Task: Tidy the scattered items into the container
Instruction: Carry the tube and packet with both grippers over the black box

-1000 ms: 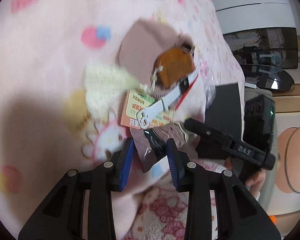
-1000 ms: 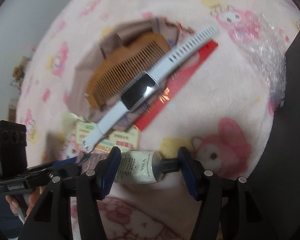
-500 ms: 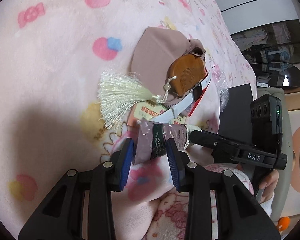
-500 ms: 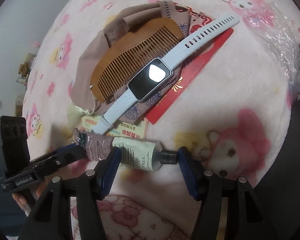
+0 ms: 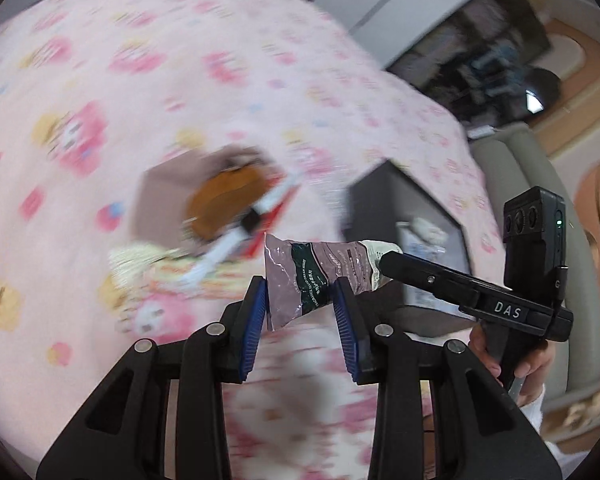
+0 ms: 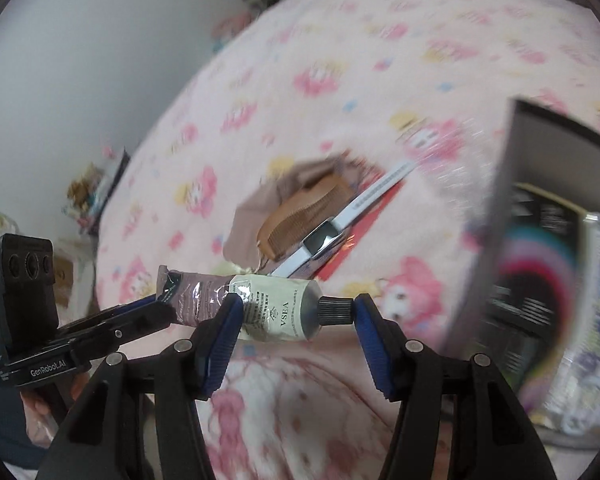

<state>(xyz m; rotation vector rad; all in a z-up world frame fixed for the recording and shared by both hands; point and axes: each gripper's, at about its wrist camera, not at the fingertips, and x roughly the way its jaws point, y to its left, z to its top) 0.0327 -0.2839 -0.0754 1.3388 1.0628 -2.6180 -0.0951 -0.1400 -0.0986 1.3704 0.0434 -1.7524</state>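
Note:
Both grippers hold one hand-cream tube (image 5: 320,272) in the air above the pink blanket. My left gripper (image 5: 300,304) is shut on its crimped mauve end. My right gripper (image 6: 298,314) is shut on the tube (image 6: 276,312) lengthwise, one pad on the cream-coloured body, the other on the black cap. On the blanket lie a wooden comb (image 6: 300,216), a white smartwatch (image 6: 332,236), a red envelope (image 6: 356,248), a mauve pouch (image 5: 160,208), a tassel and a printed card. The black box (image 6: 548,240), the container, stands open to the right.
The pink cartoon blanket (image 5: 140,80) covers the bed. In the left wrist view the black box (image 5: 404,216) lies beyond the tube, with a desk and dark shelves (image 5: 480,60) behind it. A white wall (image 6: 80,60) is at the left in the right wrist view.
Both grippers have lifted the tube off the blanket and carried it up, away from the pile. The black box has come into view at the right.

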